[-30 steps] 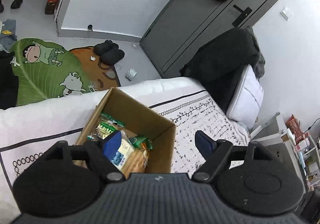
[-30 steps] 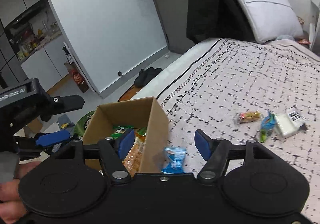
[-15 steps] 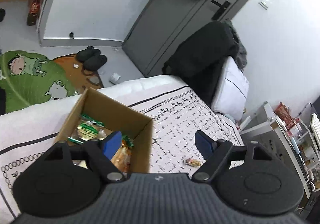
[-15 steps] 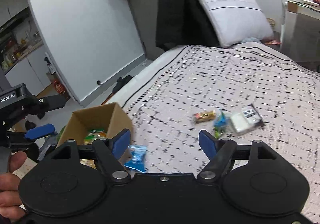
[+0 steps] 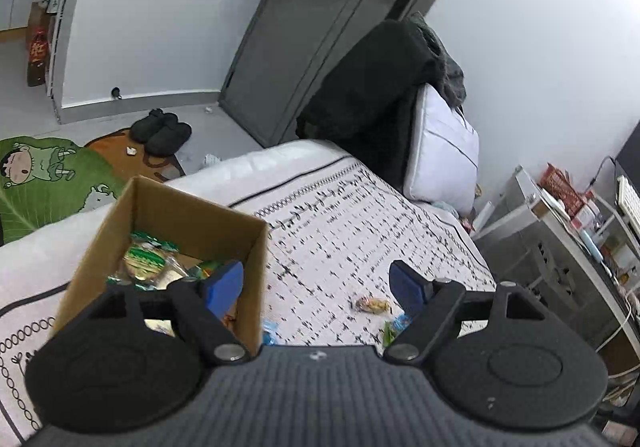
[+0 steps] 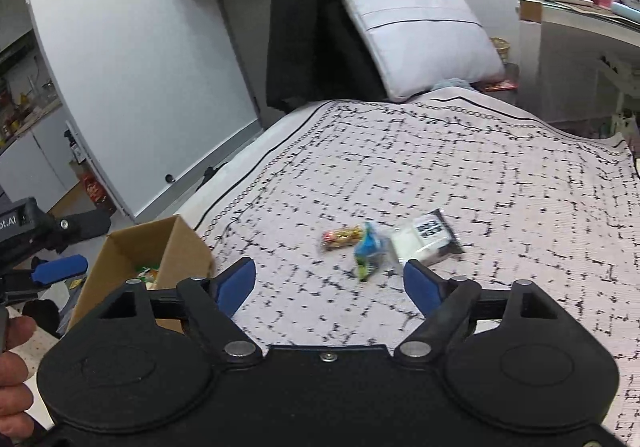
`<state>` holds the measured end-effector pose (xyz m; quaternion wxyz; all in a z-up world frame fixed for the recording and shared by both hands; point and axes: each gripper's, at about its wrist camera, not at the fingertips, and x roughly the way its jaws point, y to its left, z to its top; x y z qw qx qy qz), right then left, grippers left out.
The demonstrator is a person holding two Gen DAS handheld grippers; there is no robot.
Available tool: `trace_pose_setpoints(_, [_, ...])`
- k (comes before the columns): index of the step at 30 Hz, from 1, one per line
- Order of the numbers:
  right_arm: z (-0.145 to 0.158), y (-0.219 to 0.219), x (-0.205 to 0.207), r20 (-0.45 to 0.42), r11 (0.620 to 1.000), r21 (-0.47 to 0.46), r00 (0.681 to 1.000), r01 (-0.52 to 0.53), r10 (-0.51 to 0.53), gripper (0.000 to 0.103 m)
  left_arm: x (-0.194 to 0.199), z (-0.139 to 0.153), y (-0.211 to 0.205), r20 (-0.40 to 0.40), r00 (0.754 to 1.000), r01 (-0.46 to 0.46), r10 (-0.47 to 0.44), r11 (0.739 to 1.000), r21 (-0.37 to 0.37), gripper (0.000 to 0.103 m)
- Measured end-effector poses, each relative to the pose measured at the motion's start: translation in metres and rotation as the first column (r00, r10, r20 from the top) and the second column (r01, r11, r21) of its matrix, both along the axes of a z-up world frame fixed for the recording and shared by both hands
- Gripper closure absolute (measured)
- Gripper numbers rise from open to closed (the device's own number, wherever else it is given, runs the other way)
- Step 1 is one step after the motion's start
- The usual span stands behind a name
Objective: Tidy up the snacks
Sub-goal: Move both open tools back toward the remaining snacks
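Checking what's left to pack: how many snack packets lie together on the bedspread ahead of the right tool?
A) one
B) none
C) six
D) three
D: a gold-and-red packet, a blue-green packet and a white packet lie side by side ahead of the open right tool.

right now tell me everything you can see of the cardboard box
The cardboard box is plain brown corrugated card, open at the top with no flaps showing. It stands upright on the patterned bed cover, near the edge of the bed. Inside lie several snack packets, mostly green and clear wrappers, filling only the bottom. A small blue packet lies just outside its near corner; contact cannot be told. Neither gripper touches it.
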<state>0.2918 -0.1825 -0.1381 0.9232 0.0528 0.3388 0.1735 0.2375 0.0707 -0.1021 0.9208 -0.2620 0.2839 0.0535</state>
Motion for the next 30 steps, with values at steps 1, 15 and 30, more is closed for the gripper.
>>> trace_pose_setpoints(1, [-0.001, -0.003, 0.001, 0.001, 1.0, 0.001, 1.0, 0.003, -0.003, 0.019, 0.001, -0.001, -0.002, -0.013, 1.0, 0.005, -0.005, 1.0, 0.0, 0.024])
trace_pose_setpoints(15, [-0.028, -0.041, 0.022, 0.016, 1.0, -0.008, 1.0, 0.023, -0.023, 0.0, 0.013, -0.015, -0.027, -0.085, 0.994, 0.069, -0.067, 0.997, 0.025, 0.003])
trace_pose_setpoints(30, [-0.053, -0.057, 0.059, -0.044, 0.996, 0.082, 0.998, 0.039, -0.036, 0.006, 0.028, -0.036, -0.072, -0.117, 0.99, 0.087, -0.073, 0.989, 0.116, 0.005])
